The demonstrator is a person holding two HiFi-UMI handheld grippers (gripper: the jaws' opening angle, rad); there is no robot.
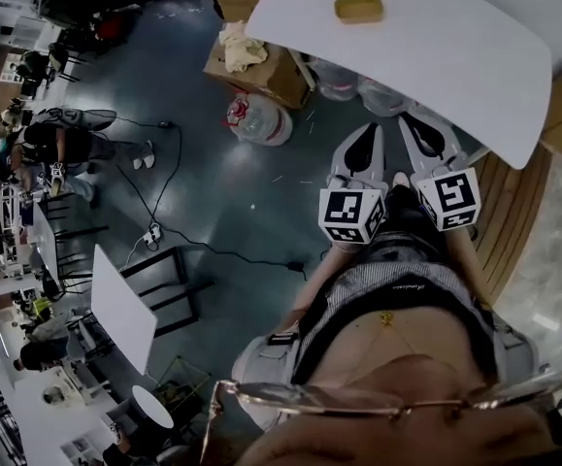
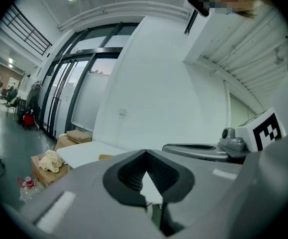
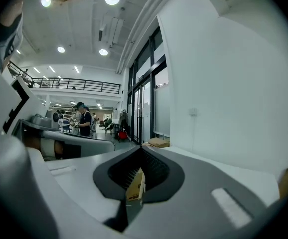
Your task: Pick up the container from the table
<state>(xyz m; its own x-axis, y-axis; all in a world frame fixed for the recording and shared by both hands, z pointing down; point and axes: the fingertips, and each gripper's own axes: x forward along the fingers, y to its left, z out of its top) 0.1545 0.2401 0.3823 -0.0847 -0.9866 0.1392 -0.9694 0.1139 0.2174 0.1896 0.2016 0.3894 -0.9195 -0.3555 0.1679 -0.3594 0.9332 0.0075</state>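
The container (image 1: 358, 9) is a small yellow-tan dish that sits on the far part of a white table (image 1: 455, 56). Both grippers hang side by side below the table's near edge, short of the container. My left gripper (image 1: 369, 130) is shut with nothing in it. My right gripper (image 1: 413, 117) is shut and empty too. In the left gripper view the jaws (image 2: 144, 152) meet at their tips, and a sliver of the container (image 2: 105, 157) shows on the table (image 2: 84, 151) beyond. In the right gripper view the jaws (image 3: 141, 148) are pressed together.
Cardboard boxes (image 1: 266, 66) with a crumpled cloth (image 1: 240, 47) stand on the floor left of the table, with a large water bottle (image 1: 261, 119) beside them. Clear bins (image 1: 358, 87) sit under the table. Wooden pallets (image 1: 513, 212) lie at the right. A cable and power strip (image 1: 151, 233) cross the floor.
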